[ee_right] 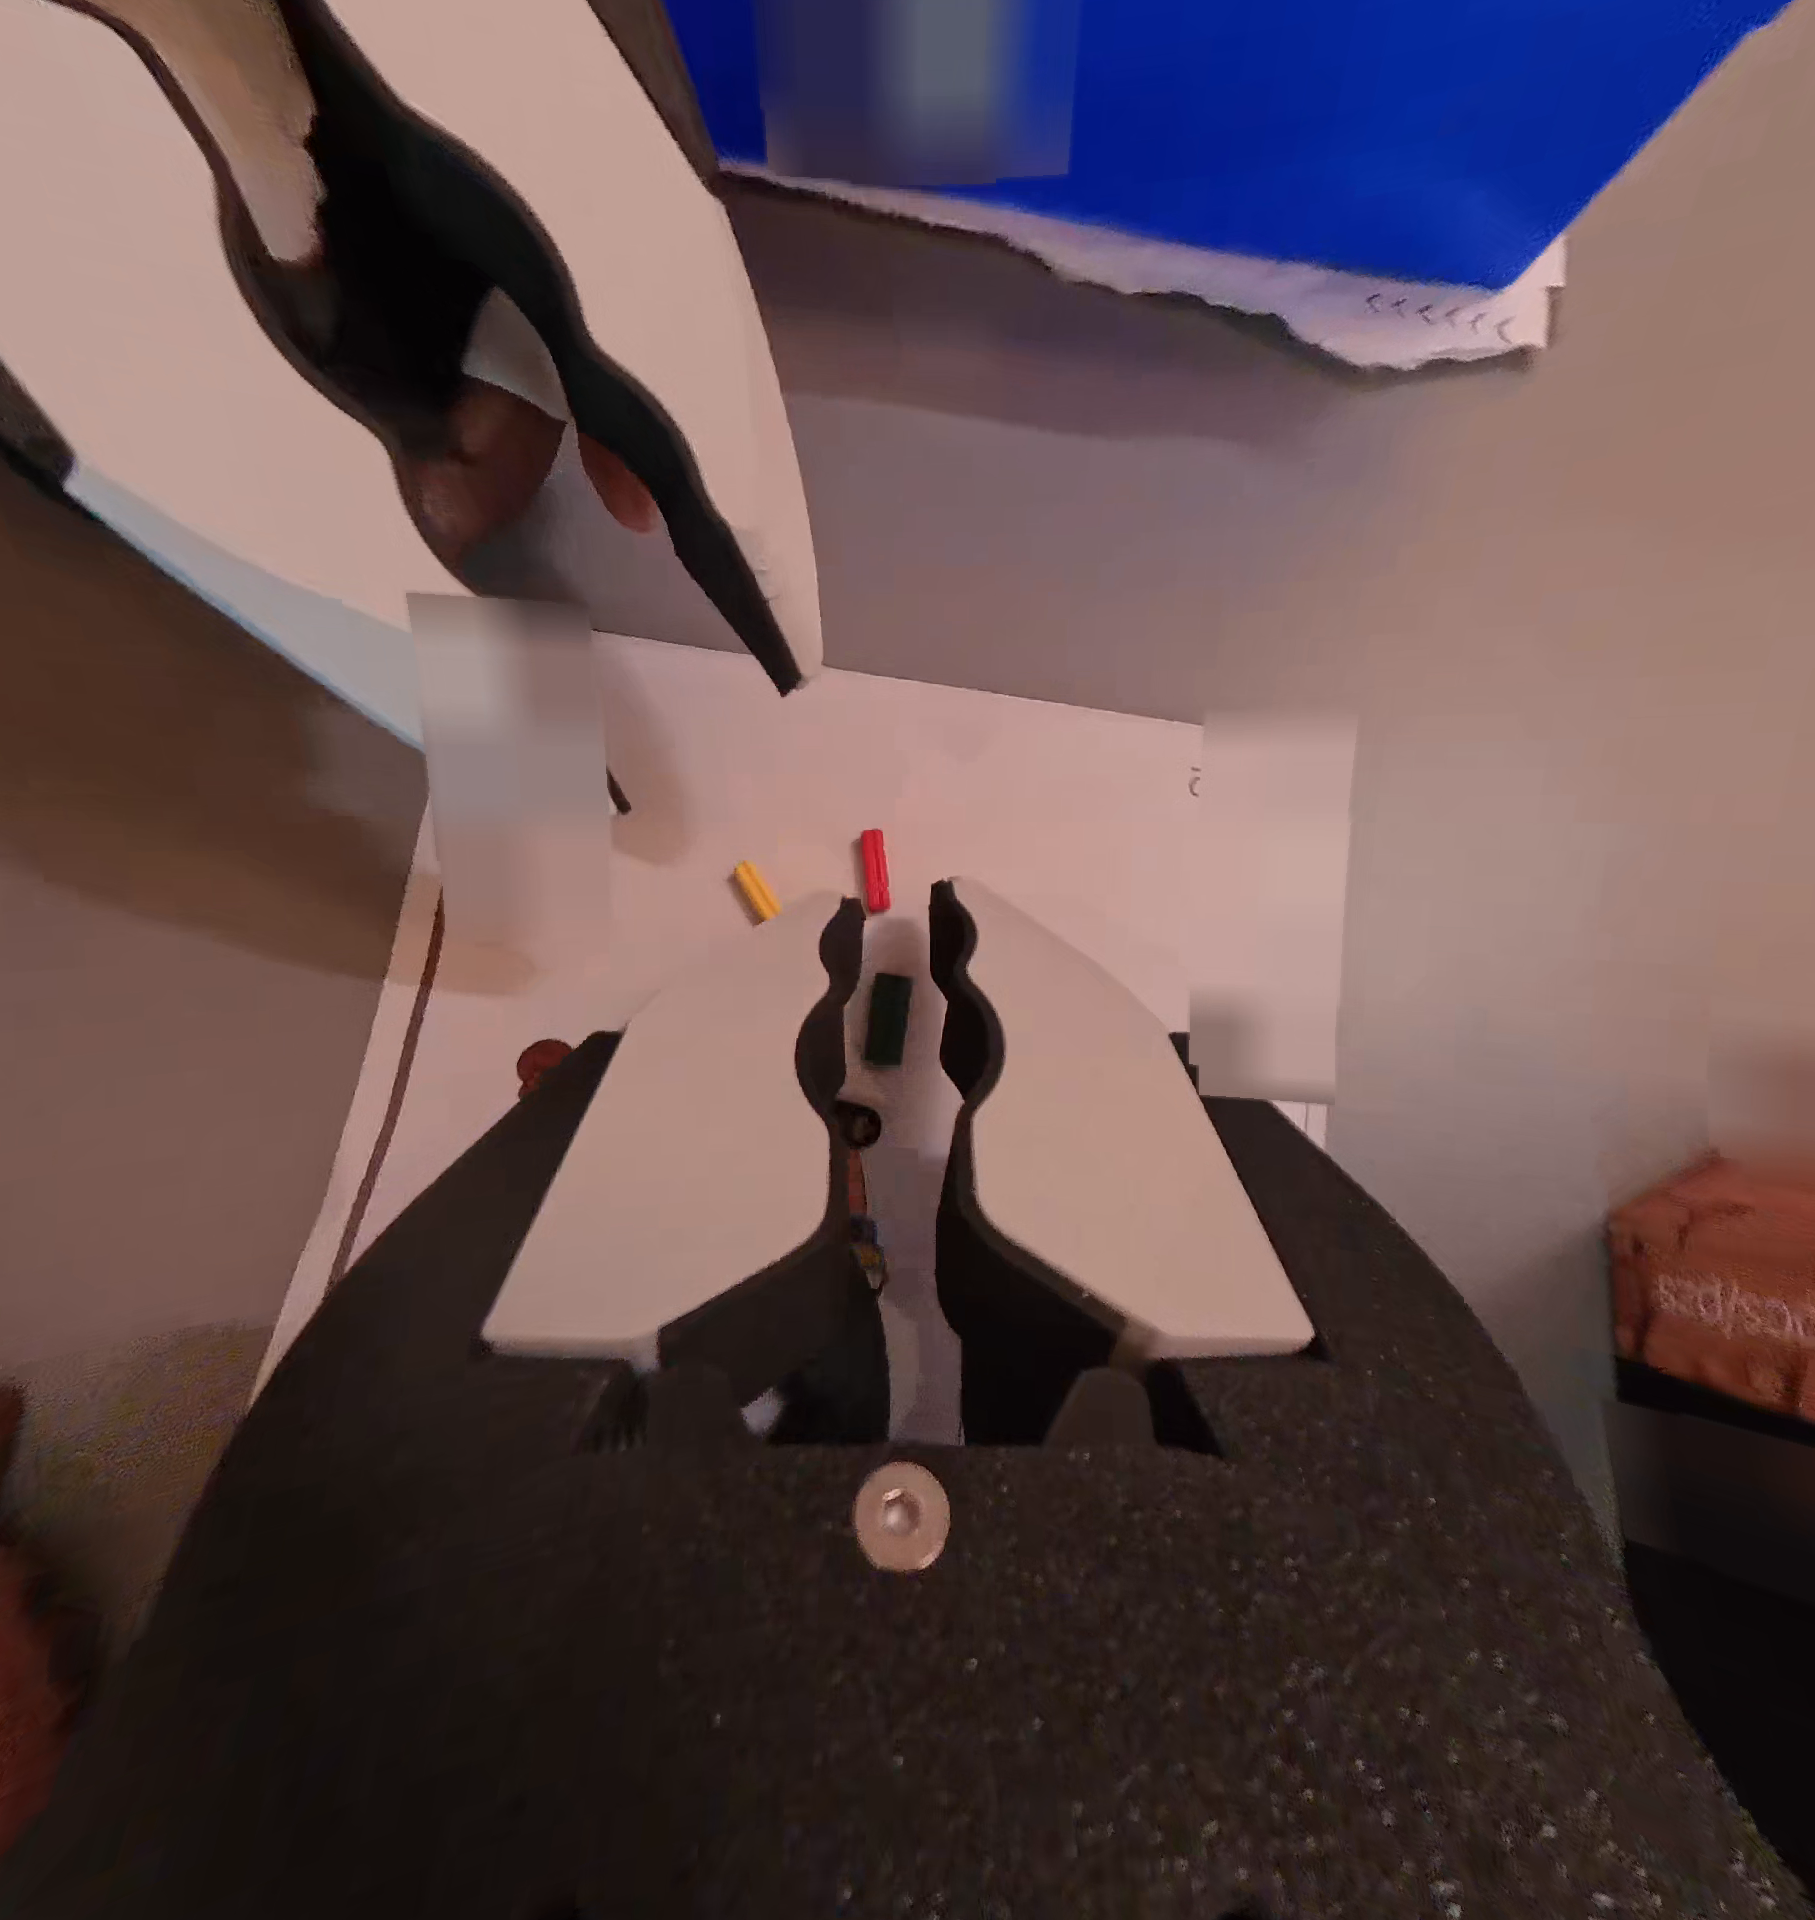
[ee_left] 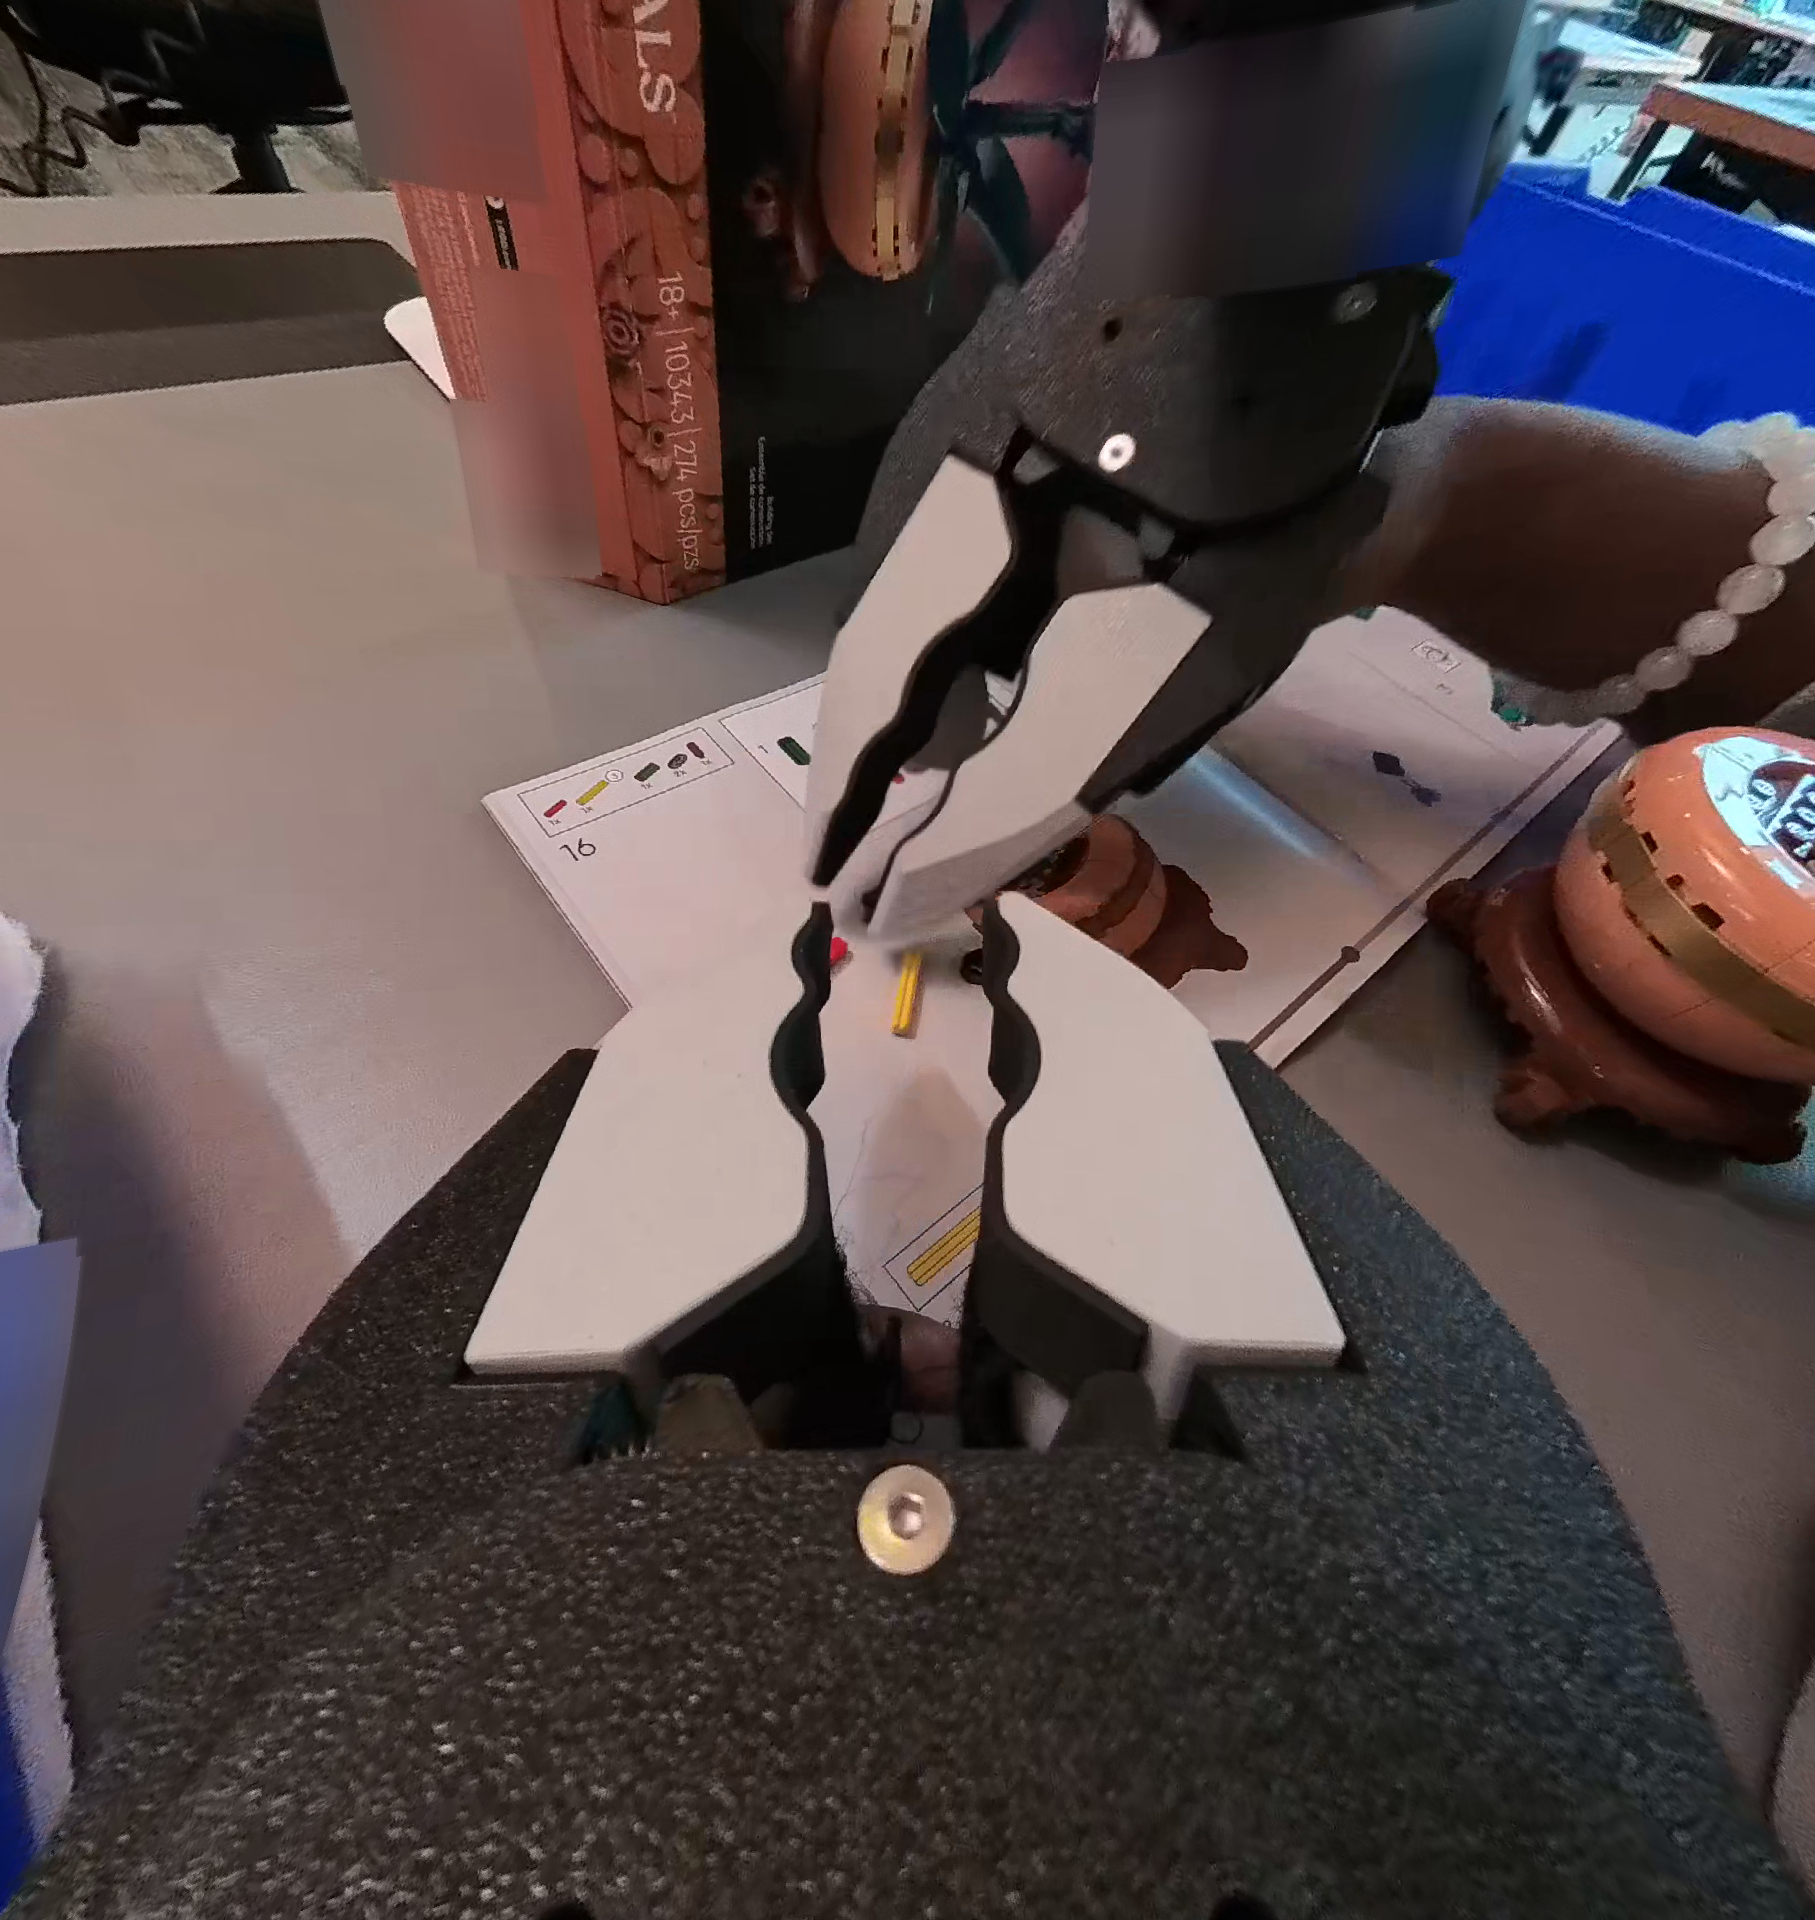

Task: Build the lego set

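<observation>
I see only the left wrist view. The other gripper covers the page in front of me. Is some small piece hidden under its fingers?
Observer: Yes. The right wrist view shows a dark green piece lying on the booklet, between the open fingers of the right gripper.
Operator: Does the gripper hold it?
Observer: No. The jaws stand apart on both sides and neither pad touches it.
Operator: I see only a bit of red near my left fingertip. What is it?
Observer: A short red piece, whole in the right wrist view, just beyond the right gripper's tips, with the yellow piece to its left.
</observation>
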`<state>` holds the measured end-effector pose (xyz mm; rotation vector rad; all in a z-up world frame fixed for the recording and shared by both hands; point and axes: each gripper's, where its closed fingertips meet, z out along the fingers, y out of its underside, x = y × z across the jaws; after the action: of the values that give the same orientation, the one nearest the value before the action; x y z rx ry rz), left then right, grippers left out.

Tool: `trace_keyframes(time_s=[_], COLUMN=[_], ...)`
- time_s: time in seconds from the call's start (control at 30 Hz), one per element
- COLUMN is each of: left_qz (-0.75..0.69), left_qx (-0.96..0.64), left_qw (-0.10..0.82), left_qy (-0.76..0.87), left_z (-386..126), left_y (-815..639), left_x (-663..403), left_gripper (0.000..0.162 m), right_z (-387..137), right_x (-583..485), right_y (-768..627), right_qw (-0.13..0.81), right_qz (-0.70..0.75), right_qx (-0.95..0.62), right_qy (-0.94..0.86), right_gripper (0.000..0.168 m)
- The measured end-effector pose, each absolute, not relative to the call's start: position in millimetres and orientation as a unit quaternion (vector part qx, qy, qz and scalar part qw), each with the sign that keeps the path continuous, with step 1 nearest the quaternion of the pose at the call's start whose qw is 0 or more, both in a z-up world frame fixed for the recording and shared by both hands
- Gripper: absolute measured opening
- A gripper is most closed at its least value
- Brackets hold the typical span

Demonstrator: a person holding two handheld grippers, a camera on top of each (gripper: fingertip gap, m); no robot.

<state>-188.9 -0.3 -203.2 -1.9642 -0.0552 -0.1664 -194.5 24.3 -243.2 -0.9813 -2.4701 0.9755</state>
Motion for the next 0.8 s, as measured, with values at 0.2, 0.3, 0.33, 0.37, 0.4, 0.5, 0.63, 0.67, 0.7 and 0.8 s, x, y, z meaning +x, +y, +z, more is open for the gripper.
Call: trace_keyframes(time_s=[0.2, 0.3, 0.33, 0.37, 0.4, 0.5, 0.63, 0.67, 0.7, 0.8], left_qz=[-0.066, -0.066, -0.066, -0.067, -0.066, -0.079, -0.264, -0.323, -0.369, -0.428], left_qx=[-0.836, -0.836, -0.834, -0.831, -0.828, -0.816, -0.734, -0.699, -0.669, -0.623], left_qw=[0.545, 0.545, 0.547, 0.551, 0.557, 0.572, 0.625, 0.637, 0.644, 0.651], left_qy=[-0.018, -0.019, -0.018, -0.016, -0.012, 0.001, -0.012, -0.026, -0.043, -0.07], left_z=[-205, -205, -205, -203, -201, -196, -161, -148, -139, -128], left_y=[1, 1, 0, 0, -1, -3, 2, 3, 4, 7], left_x=[-188, -188, -188, -187, -186, -180, -142, -134, -130, -124], left_gripper=[0.027, 0.027, 0.027, 0.025, 0.023, 0.02, 0.019, 0.018, 0.017, 0.015], right_z=[-251, -246, -238, -227, -216, -186, -148, -141, -137, -127], right_x=[-199, -198, -195, -190, -185, -163, -136, -130, -124, -115], right_y=[16, 21, 22, 22, 25, 34, 30, 26, 21, 13], right_qw=[0.142, 0.16, 0.172, 0.189, 0.212, 0.292, 0.375, 0.378, 0.376, 0.374], right_qz=[0.342, 0.336, 0.344, 0.355, 0.361, 0.348, 0.316, 0.312, 0.306, 0.285], right_qx=[-0.329, -0.319, -0.311, -0.3, -0.289, -0.237, -0.144, -0.124, -0.106, -0.078], right_qy=[-0.869, -0.872, -0.869, -0.865, -0.861, -0.859, -0.86, -0.863, -0.868, -0.879], right_gripper=[0.003, 0.003, 0.003, 0.003, 0.003, 0.003, 0.003, 0.003, 0.003, 0.003])
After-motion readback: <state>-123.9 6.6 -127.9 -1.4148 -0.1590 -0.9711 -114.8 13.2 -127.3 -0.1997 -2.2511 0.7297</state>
